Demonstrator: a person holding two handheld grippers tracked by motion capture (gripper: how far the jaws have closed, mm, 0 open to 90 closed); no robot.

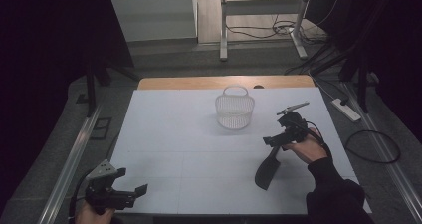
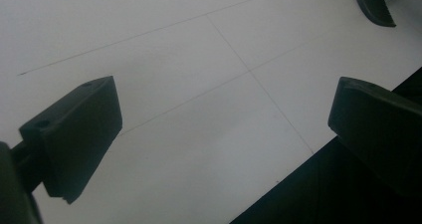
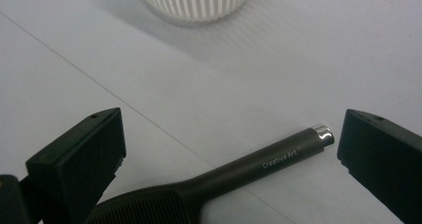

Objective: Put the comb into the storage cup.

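White board covers the table (image 1: pixel 199 154), and two things are seen on it: one basket (image 1: pixel 234 112) and one dark spatula (image 1: pixel 267 170). White plastic lattice forms the basket, which is stood upright toward the far middle; nothing can be made out inside it. The spatula is laid flat at the right, near the basket but apart from it, its handle end pointed far. The right gripper (image 3: pixel 229 149) is held released just over the handle, jaws wide on either side, untouched. The left gripper (image 1: pixel 130 191) is held released at the near left edge, well apart from both things.
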